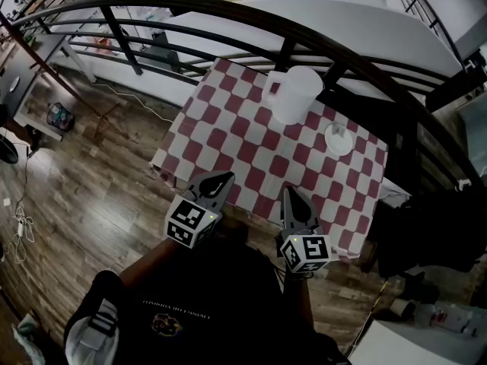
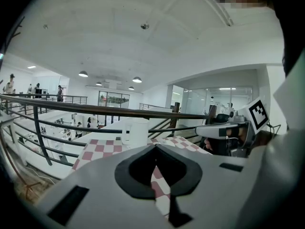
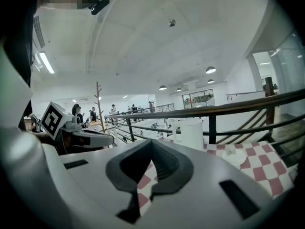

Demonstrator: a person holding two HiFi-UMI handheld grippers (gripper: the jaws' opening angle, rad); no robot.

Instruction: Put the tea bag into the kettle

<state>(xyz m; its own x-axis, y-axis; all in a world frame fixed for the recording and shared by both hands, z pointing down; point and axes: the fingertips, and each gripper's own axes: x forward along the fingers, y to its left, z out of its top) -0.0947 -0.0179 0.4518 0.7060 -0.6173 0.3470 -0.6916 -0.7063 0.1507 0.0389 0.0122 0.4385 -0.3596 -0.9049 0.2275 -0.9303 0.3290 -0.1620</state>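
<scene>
Nearest, over the near edge of the checked worktop [image 1: 243, 158], the left tongs [image 1: 221, 182] and right tongs [image 1: 294, 198] were each pressed together, empty and touching nothing. Farther back, the tea bag [image 1: 338, 131] lay on a small white saucer [image 1: 329, 145]. It was probably light, soft and easily torn, best pinched gently at its top edge. The white kettle [image 1: 297, 93] stood beyond.

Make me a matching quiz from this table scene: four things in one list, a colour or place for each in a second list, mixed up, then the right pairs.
Things:
1 kettle
2 saucer
3 tablecloth
4 railing

Descriptions:
A red and white checks
B black, curving past the table's far side
C white and tall, at the table's far edge
D white and flat, right of the kettle in the head view

Pairs: 1-C, 2-D, 3-A, 4-B
</scene>
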